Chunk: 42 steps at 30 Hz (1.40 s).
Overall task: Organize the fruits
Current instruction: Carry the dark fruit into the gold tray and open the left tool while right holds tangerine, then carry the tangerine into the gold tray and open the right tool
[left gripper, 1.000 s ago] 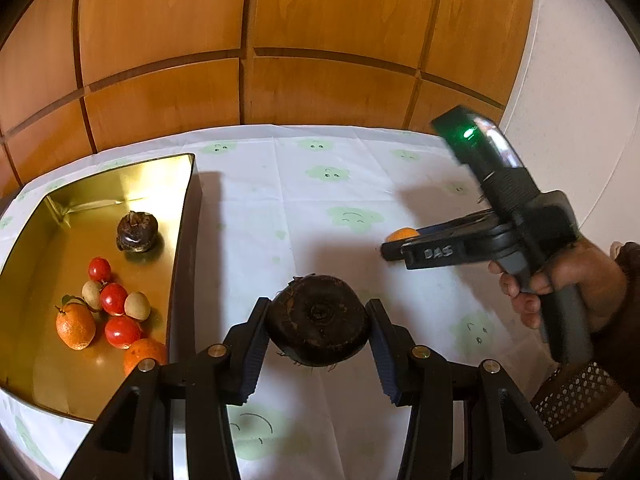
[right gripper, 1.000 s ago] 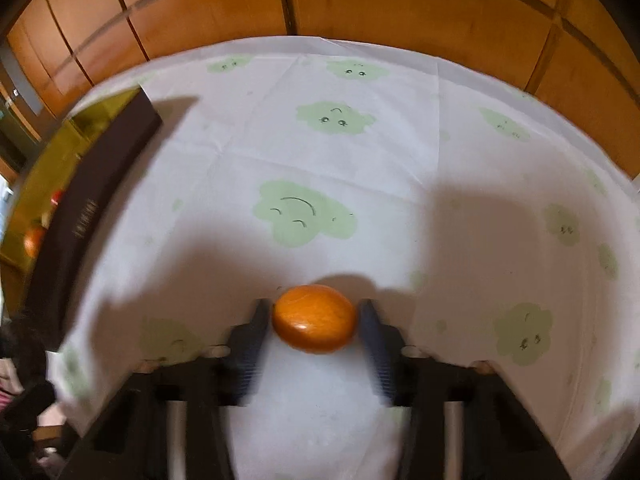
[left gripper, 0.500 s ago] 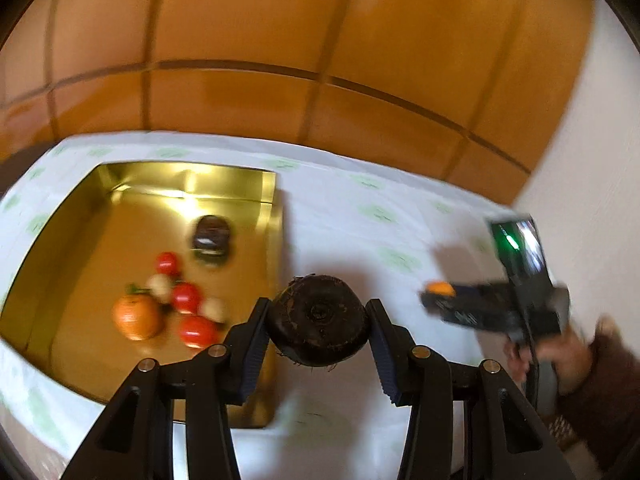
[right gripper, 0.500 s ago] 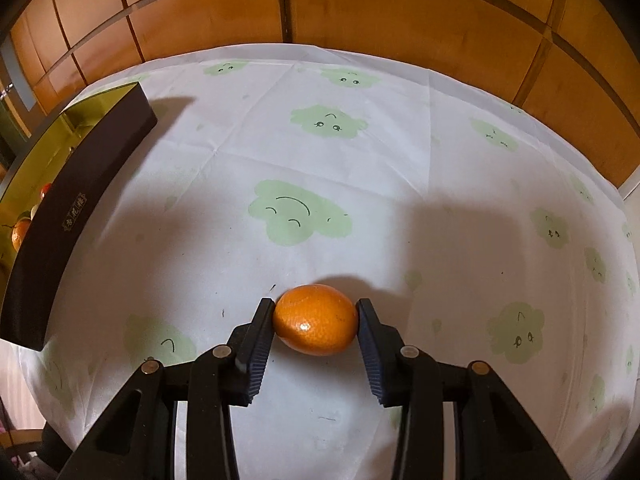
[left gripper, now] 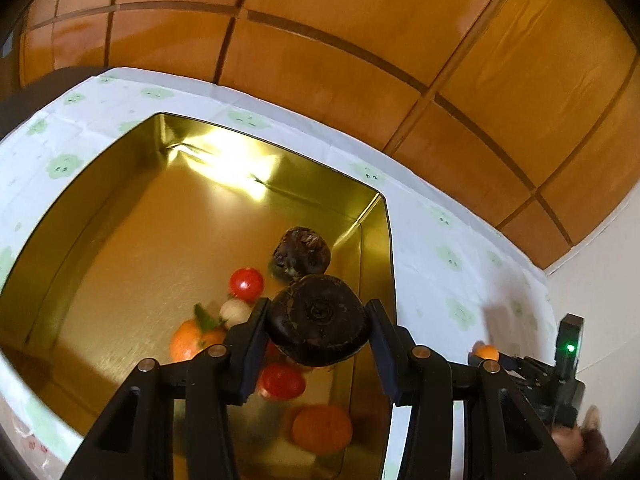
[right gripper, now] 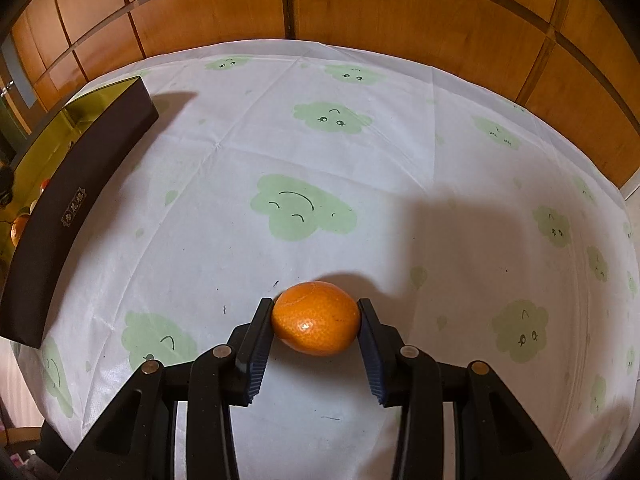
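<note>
**Both grippers loaded, dark fruit over the gold tin**

The left gripper (left gripper: pixel 318 330) is clamped on a dark brown fruit (left gripper: pixel 318 330), its two pads pressing the fruit's sides, and holds it above the near right part of the gold tin (left gripper: pixel 100 184). Inside the tin, a second dark fruit (left gripper: pixel 302 254) lies just beyond the held one, toward 12 o'clock, close to the tin's right wall. A red tomato (left gripper: pixel 246 284) sits at 10 o'clock from the held fruit, with a pale round fruit (left gripper: pixel 235 312) just beside it and a leafy orange (left gripper: pixel 190 340) at 9 o'clock. Another red tomato (left gripper: pixel 280 382) shows below the held fruit at 7 o'clock, and a blurred orange (left gripper: pixel 322 428) lies at 6 o'clock, near the tin's front; whether these touch each other is hard to tell.

The right gripper (right gripper: pixel 316 320) is closed on a small orange (right gripper: pixel 316 318), gripped on both sides above the white tablecloth (right gripper: pixel 360 160) printed with green smiling clouds. From this wrist view the tin's dark outer wall (right gripper: pixel 80 200) stands at 9 to 10 o'clock, well apart from the orange. Wood panelling (right gripper: pixel 400 8) runs behind the table at 12 o'clock.
</note>
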Available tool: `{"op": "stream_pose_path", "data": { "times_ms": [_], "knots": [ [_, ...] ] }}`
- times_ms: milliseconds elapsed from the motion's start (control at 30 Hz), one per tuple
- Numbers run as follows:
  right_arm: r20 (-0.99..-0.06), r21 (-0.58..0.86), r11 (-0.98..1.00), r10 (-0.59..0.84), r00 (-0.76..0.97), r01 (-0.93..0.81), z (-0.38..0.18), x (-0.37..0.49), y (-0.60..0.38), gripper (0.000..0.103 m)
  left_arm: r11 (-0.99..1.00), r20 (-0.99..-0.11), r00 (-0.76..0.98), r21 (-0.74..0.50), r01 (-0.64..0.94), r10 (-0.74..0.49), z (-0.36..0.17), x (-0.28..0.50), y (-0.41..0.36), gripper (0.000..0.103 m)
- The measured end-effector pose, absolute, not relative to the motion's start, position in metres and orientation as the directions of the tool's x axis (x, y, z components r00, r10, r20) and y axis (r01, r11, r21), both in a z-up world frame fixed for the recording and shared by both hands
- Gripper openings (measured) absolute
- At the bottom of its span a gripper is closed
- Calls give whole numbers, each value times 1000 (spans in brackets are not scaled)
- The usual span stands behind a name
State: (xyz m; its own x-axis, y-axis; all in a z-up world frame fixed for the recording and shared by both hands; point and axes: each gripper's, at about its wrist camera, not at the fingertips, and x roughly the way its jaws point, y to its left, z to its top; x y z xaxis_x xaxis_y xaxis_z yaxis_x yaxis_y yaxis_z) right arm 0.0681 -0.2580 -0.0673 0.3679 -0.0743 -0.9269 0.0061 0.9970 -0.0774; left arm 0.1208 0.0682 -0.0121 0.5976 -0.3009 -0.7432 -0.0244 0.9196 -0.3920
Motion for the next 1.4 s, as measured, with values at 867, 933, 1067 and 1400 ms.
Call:
{"op": "stream_pose_path", "data": {
  "times_ms": [867, 933, 1067, 1400],
  "knots": [
    [-930, -51, 999, -54, 364, 17, -68, 68, -261, 41, 977, -799, 583, -208, -37, -148, -33, 139, 46, 62],
    [-931, -39, 999, -46, 363, 25, -67, 68, -262, 41, 980, -792, 594, -198, -30, -142, -30, 133, 42, 62],
    [-932, -5, 999, -22, 361, 49, -66, 67, -265, 42, 982, -777, 614, -186, -17, -137, -24, 124, 40, 62],
    [-928, 6, 998, -16, 372, 57, -62, 65, -264, 42, 988, -747, 652, -152, 20, -128, -12, 99, 31, 62]
  ]
}}
